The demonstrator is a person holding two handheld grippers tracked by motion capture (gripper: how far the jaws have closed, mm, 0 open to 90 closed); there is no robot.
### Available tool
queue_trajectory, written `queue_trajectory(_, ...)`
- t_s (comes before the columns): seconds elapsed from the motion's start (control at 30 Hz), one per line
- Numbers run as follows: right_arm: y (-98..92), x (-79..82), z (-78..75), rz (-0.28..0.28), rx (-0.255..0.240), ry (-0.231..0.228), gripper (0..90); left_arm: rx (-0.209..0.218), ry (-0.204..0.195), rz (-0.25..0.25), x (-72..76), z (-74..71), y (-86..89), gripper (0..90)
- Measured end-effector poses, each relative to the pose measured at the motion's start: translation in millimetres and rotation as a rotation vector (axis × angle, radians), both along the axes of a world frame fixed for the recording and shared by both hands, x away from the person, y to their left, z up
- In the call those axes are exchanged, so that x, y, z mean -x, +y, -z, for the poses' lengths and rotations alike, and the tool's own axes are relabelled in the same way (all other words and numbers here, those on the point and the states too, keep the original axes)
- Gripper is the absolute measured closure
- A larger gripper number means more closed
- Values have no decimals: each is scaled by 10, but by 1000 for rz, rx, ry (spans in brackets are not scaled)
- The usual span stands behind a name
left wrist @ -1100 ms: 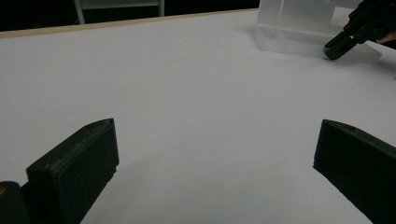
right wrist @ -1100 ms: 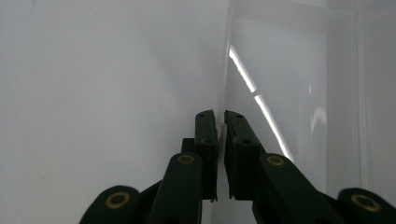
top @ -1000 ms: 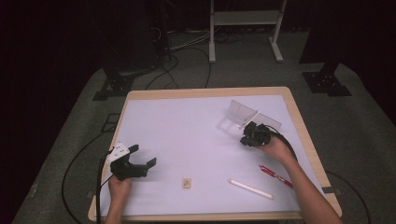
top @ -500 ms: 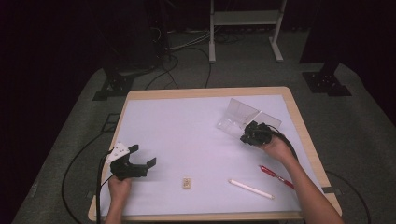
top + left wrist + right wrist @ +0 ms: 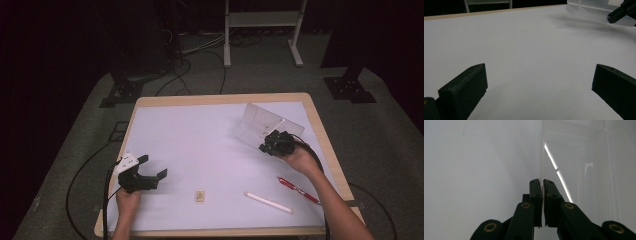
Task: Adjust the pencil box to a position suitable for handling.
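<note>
**Clear box gripped by its wall, lifting under way**

The right gripper (image 5: 265, 145) is clenched on the thin edge of the clear plastic box (image 5: 260, 124), which tilts up just beyond its jaws, long axis slanting away rightward. Setting it down remains. The left gripper (image 5: 150, 167) rests released, well apart

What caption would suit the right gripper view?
Right gripper pinching the thin edge of a clear plastic box above the white table.

Clear plastic box (image 5: 262, 125), black right gripper (image 5: 270, 145), red pen (image 5: 298, 190), white table (image 5: 200, 145)
</note>
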State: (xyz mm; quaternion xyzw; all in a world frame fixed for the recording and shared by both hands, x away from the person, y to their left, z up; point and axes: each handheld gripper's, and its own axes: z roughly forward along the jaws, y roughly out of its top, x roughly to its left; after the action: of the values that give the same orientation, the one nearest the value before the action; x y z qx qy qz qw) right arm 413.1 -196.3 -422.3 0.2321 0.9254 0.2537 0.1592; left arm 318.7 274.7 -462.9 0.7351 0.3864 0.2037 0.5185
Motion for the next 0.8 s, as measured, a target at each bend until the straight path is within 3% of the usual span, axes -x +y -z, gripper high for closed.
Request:
queue_trajectory(0.47, 141, 129, -137, -66, -11, -21, 858, -2, 4, -1, -6, 1, -1, 0)
queue_trajectory(0.8, 281, 216, -151, -111, -13, -18, 858, -2, 1, 1, -4, 0, 0, 0)
